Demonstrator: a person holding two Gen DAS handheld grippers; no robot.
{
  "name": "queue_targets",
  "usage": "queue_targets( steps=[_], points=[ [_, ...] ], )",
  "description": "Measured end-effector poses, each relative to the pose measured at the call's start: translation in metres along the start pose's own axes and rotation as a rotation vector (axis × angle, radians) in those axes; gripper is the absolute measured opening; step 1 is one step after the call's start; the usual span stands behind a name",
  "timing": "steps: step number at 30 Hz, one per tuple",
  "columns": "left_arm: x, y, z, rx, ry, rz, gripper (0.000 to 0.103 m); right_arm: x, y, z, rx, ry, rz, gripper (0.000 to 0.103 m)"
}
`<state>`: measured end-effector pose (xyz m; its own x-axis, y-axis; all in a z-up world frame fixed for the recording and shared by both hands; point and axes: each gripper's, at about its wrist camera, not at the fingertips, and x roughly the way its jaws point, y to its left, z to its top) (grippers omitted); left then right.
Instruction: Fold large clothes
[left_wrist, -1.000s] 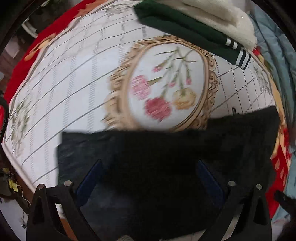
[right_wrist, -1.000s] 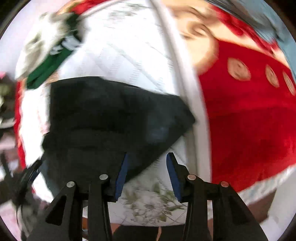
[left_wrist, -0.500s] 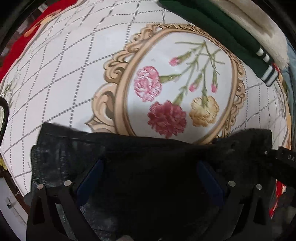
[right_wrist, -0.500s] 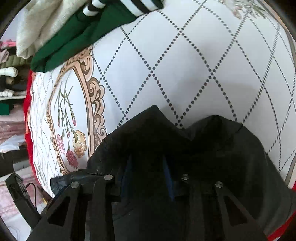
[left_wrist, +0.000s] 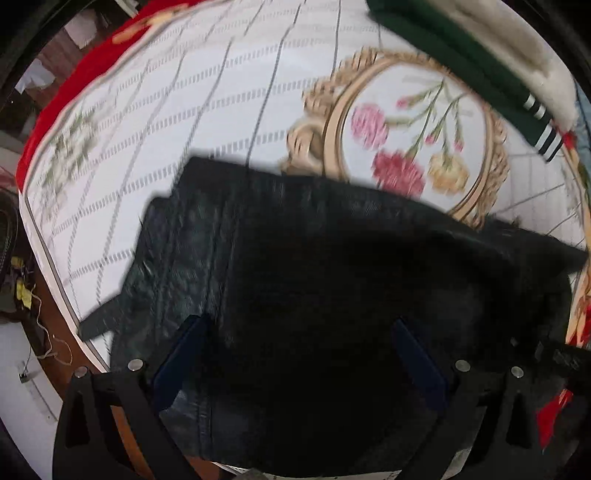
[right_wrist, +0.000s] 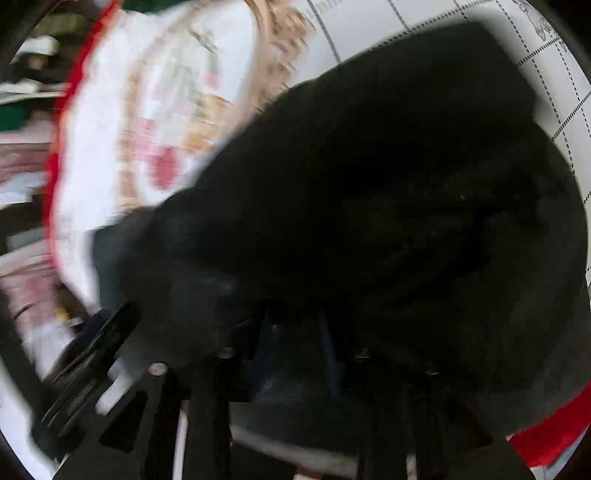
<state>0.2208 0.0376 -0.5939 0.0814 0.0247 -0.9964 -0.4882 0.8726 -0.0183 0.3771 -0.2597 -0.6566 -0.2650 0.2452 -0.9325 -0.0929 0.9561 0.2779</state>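
Note:
A black garment (left_wrist: 332, 280) lies folded on the white quilted bed cover (left_wrist: 184, 92) with a flower medallion. My left gripper (left_wrist: 299, 354) is wide open, its blue pads (left_wrist: 177, 354) spread over the garment's near part with cloth between them. In the right wrist view the same black garment (right_wrist: 388, 184) fills the frame. My right gripper (right_wrist: 295, 343) sits low in the dark cloth with its jaws close together on a fold of it; the view is blurred.
A folded dark green garment with white stripes (left_wrist: 480, 74) and a cream fleece piece (left_wrist: 517, 40) lie at the far right of the bed. The red border (left_wrist: 66, 96) marks the bed's left edge, with floor and a cord (left_wrist: 40, 332) beyond.
The right gripper has closed on the black garment and swung it over with fast motion. The left gripper stayed open and shifted, so the garment now sits further right in its view.

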Motion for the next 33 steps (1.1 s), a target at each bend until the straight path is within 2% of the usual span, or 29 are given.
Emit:
queue_targets(
  steps=[4, 7, 9, 11, 12, 13, 14, 18, 19, 22, 23, 24, 25, 27, 29, 33],
  points=[
    [0.005, 0.002, -0.005, 0.01, -0.01, 0.021, 0.103, 0.011, 0.003, 0.008, 0.046, 0.014, -0.038, 0.026],
    [-0.002, 0.002, -0.003, -0.002, -0.016, 0.0, 0.103, 0.01, 0.0, 0.01, 0.066, 0.029, -0.012, 0.026],
    [-0.009, -0.007, 0.002, 0.009, -0.033, -0.011, 0.103, 0.001, -0.006, 0.006, 0.065, 0.017, 0.042, 0.027],
    [-0.02, -0.013, 0.007, 0.048, -0.059, -0.021, 0.103, -0.019, -0.021, -0.009, 0.086, -0.025, 0.172, 0.036],
    [-0.025, -0.017, 0.004, 0.069, -0.072, -0.027, 0.103, -0.032, -0.034, -0.022, 0.113, -0.057, 0.228, 0.041],
    [-0.029, -0.024, 0.001, 0.093, -0.081, -0.038, 0.103, -0.047, -0.05, -0.038, 0.147, -0.102, 0.245, 0.055],
    [-0.029, -0.031, -0.002, 0.115, -0.083, -0.048, 0.103, -0.059, -0.065, -0.052, 0.176, -0.138, 0.252, 0.062],
    [-0.012, -0.068, -0.016, 0.177, -0.068, -0.061, 0.103, -0.088, -0.149, -0.121, 0.408, -0.259, 0.266, 0.063],
    [-0.006, -0.075, -0.02, 0.191, -0.069, -0.05, 0.103, -0.087, -0.174, -0.14, 0.475, -0.286, 0.282, 0.063],
    [0.012, -0.082, -0.028, 0.21, -0.052, -0.019, 0.103, -0.067, -0.219, -0.163, 0.574, -0.314, 0.349, 0.063],
    [0.015, -0.081, -0.028, 0.205, -0.049, -0.02, 0.103, -0.059, -0.227, -0.161, 0.6, -0.326, 0.373, 0.063],
    [0.017, -0.081, -0.03, 0.197, -0.045, -0.027, 0.103, -0.051, -0.235, -0.163, 0.629, -0.34, 0.431, 0.063],
    [0.019, -0.08, -0.03, 0.193, -0.041, -0.034, 0.103, -0.042, -0.242, -0.163, 0.662, -0.37, 0.526, 0.063],
    [0.022, -0.078, -0.024, 0.195, -0.034, -0.043, 0.103, -0.03, -0.24, -0.153, 0.661, -0.431, 0.625, 0.063],
    [0.021, -0.073, -0.025, 0.202, -0.036, -0.048, 0.103, -0.023, -0.236, -0.139, 0.64, -0.469, 0.652, 0.07],
    [0.024, -0.075, -0.014, 0.207, -0.034, -0.048, 0.103, -0.01, -0.222, -0.111, 0.627, -0.544, 0.756, 0.071]
  ],
)
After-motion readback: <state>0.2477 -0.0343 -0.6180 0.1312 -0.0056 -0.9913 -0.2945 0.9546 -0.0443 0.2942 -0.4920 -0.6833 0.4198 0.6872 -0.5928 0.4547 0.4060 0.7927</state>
